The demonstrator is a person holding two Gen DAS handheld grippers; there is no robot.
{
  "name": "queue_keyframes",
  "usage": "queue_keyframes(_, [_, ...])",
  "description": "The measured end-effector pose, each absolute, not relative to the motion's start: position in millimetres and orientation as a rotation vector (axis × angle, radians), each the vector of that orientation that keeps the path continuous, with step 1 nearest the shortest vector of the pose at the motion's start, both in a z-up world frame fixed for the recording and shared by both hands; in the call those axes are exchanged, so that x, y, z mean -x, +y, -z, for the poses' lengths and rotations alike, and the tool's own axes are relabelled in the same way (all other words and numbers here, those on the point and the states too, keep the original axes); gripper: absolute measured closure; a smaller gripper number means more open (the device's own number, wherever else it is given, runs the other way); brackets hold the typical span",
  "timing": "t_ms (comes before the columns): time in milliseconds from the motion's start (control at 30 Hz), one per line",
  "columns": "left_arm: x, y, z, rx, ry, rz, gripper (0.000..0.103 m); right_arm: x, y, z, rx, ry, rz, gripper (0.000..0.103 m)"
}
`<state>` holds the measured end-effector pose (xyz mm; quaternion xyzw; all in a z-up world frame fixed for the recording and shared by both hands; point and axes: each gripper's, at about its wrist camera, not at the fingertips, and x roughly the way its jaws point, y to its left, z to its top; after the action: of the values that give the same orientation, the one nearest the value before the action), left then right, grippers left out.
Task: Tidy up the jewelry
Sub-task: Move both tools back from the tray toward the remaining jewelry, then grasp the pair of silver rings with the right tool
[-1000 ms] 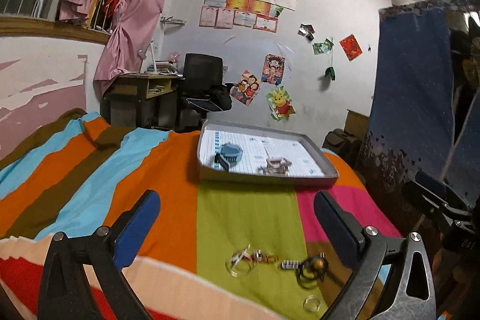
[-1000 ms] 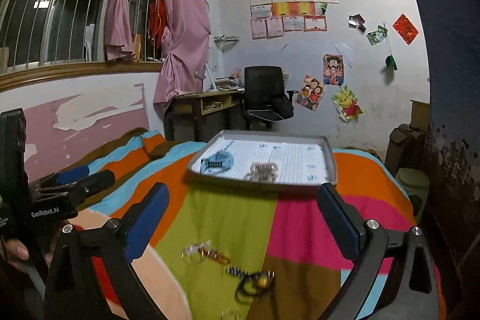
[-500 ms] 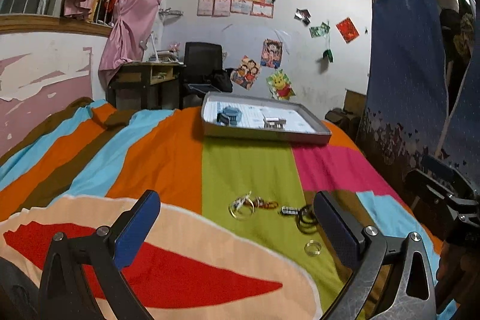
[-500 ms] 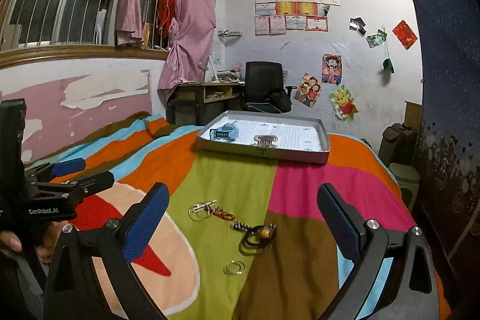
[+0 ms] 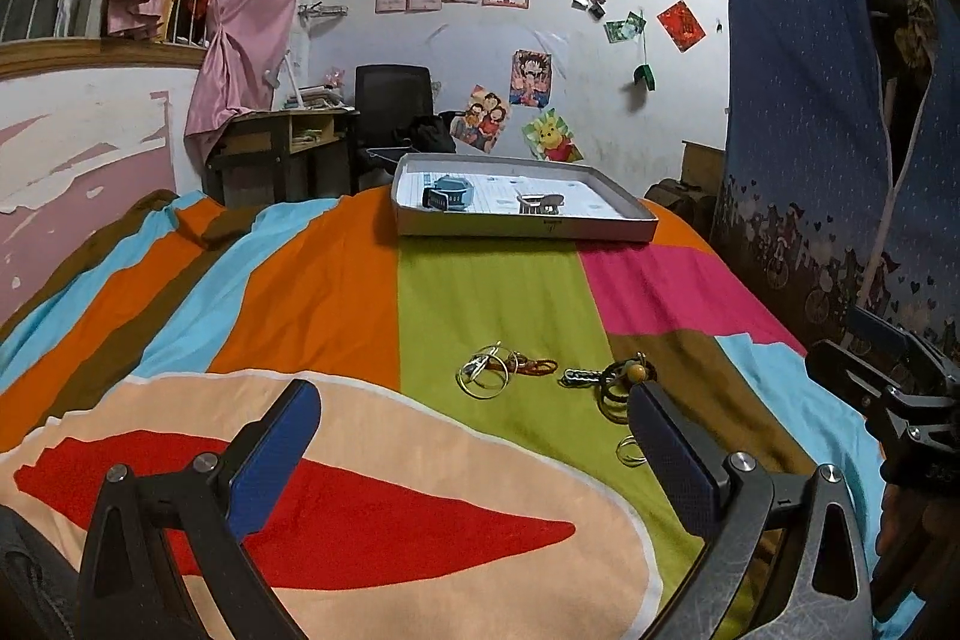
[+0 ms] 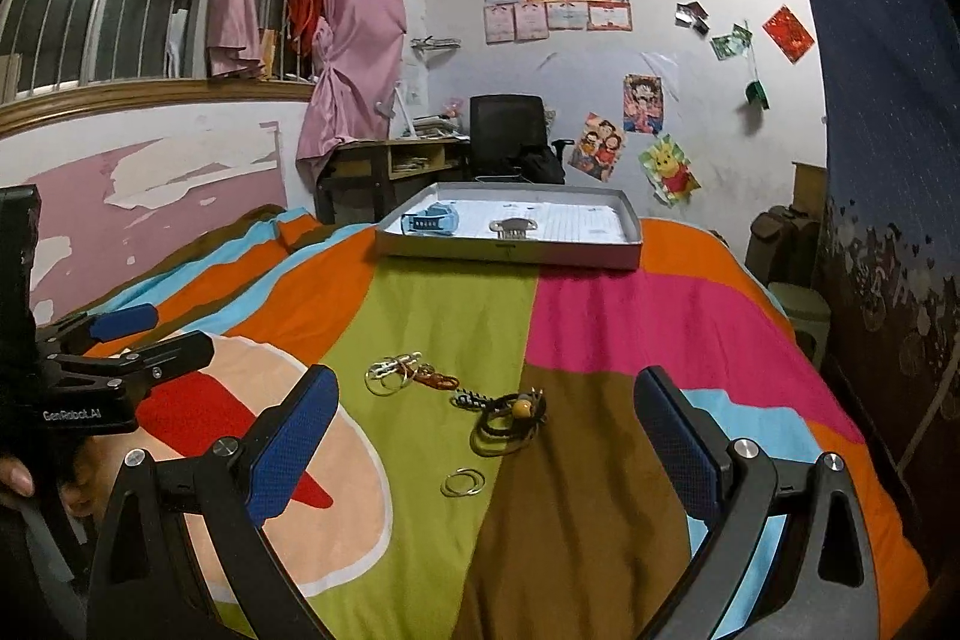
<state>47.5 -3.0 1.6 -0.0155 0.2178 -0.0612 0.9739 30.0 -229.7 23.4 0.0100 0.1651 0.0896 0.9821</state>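
Loose jewelry lies on the striped bedspread: thin gold bangles with an orange cord (image 5: pixel 489 370) (image 6: pixel 396 370), a dark bracelet bundle with a yellow bead (image 5: pixel 624 382) (image 6: pixel 510 418), and a small pair of rings (image 5: pixel 630 451) (image 6: pixel 463 482). At the far end a grey tray (image 5: pixel 522 227) (image 6: pixel 510 253) holds a blue watch (image 5: pixel 450 196) (image 6: pixel 432 222) and a silver clip (image 5: pixel 540 203) (image 6: pixel 514 227). My left gripper (image 5: pixel 474 418) hovers open, just short of the bangles. My right gripper (image 6: pixel 486 400) hovers open over the bracelet bundle. Neither holds anything.
The bed meets a pink and white wall (image 6: pixel 150 196) on the left. A blue curtain (image 5: pixel 810 130) hangs along its right side, with a green stool (image 6: pixel 801 304) beside it. Behind the tray stand a wooden desk (image 6: pixel 390 160) and a black office chair (image 6: pixel 510 136).
Both grippers have drawn back toward the near end of the bed, so the tray looks farther off and the loose jewelry sits higher in both views. Both stayed open.
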Motion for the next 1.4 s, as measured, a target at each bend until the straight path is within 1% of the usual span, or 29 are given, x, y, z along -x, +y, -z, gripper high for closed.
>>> queue_keyframes(667, [-77.5,-1.9,19.1,0.025,0.599,0.085,0.0,-52.9,-225.4,6.0,-0.057,0.405,-0.137,0.006])
queue_keyframes(867, [-97.8,1.3,27.0,0.021,0.681,0.071,0.0,-68.1,-222.2,13.8,-0.063,0.432,-0.132,0.006])
queue_keyframes(1200, [-155.6,6.2,50.7,-0.013,0.826,0.125,0.0,-107.9,-211.0,39.8,-0.065,0.588,-0.166,0.006])
queue_keyframes(1400, [-175.1,3.1,68.1,-0.033,0.854,0.182,0.0,-121.9,-202.7,60.1,-0.053,0.661,-0.188,0.006])
